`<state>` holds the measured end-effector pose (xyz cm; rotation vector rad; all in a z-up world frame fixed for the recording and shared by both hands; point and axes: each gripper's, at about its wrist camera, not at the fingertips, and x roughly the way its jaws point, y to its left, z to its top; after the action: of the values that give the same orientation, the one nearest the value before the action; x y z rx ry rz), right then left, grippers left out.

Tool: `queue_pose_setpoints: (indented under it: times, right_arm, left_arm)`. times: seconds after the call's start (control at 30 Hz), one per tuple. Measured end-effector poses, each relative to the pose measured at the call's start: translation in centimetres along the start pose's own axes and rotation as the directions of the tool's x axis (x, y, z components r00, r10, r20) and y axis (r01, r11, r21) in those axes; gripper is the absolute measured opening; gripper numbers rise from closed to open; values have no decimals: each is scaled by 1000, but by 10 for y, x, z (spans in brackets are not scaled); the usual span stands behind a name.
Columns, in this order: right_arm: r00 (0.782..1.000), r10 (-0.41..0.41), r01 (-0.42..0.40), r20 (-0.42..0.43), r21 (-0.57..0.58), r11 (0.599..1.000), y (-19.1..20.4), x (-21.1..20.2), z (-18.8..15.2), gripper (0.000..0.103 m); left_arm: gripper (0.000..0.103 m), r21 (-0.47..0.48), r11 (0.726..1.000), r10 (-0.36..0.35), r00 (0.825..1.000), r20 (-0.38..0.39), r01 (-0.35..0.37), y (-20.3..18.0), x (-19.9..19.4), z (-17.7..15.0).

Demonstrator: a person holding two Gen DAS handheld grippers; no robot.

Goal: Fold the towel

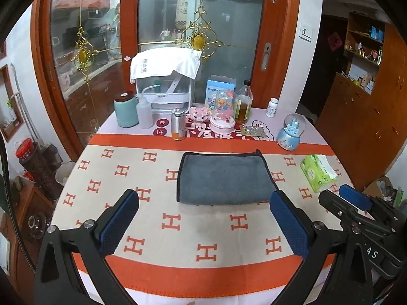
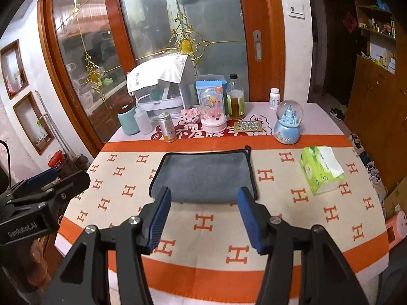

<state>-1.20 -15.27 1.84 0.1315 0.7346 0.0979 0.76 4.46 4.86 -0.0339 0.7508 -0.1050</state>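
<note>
Towel [image 1: 223, 178], grey and folded, lies flat on the worktop [image 1: 203, 228]. Left claw [image 1: 203, 218] and right claw [image 2: 203, 216] hover near it, both released, grasping nothing.

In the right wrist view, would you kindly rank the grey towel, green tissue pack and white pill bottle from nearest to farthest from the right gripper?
1. Grey towel, straight ahead of the right gripper.
2. Green tissue pack, ahead on the right.
3. White pill bottle, at the table's far edge.

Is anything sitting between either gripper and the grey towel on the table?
Nothing visible does. The grey towel lies alone on the H-patterned tablecloth; only bare cloth separates it from the open left gripper and open right gripper. The tissue pack sits off to the right, clear of both paths.
</note>
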Motion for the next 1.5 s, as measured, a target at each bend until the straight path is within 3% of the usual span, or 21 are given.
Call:
queue_pose_setpoints:
  times: [0.5, 0.8, 1.5]
  right_arm:
    - [999, -29, 30, -13, 27, 999, 19, -9, -20, 55]
    - [995, -81, 84, -63, 44, 995, 29, -2, -31, 55]
    - [990, -85, 88, -110, 26, 996, 40, 4, -30, 55]
  left_arm:
    - [102, 18, 998, 65, 998, -9, -65, 19, -10, -14]
    - [102, 40, 993, 111, 991, -74, -109, 26, 4, -31]
    - [102, 63, 995, 89, 988, -122, -82, 22, 15, -32]
